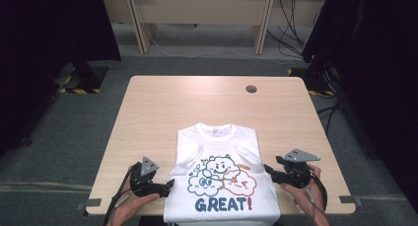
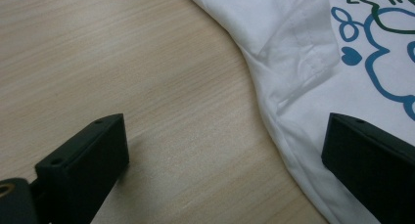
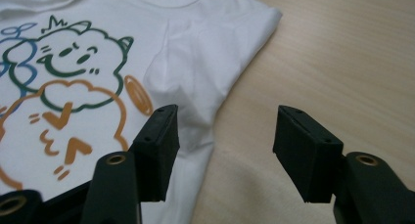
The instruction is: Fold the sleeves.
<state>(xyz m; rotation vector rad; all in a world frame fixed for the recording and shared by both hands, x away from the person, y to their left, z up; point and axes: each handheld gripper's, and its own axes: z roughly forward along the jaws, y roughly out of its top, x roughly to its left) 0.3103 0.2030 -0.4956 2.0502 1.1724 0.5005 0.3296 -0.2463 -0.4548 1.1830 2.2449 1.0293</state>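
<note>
Folding T-shirt [image 1: 219, 176]: sleeves already tucked in; bottom fold pending. Left gripper [image 1: 170, 184], right gripper [image 1: 266, 169] flank shirt's edges, jaws wide, empty.

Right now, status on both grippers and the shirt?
Left gripper open at the shirt's edge. Right gripper open, holding nothing. Shirt flat, sleeves folded in. Table unobstructed.

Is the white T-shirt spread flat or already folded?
Partly folded: the T-shirt lies print up with both sleeves tucked in, giving straight side edges.
</note>
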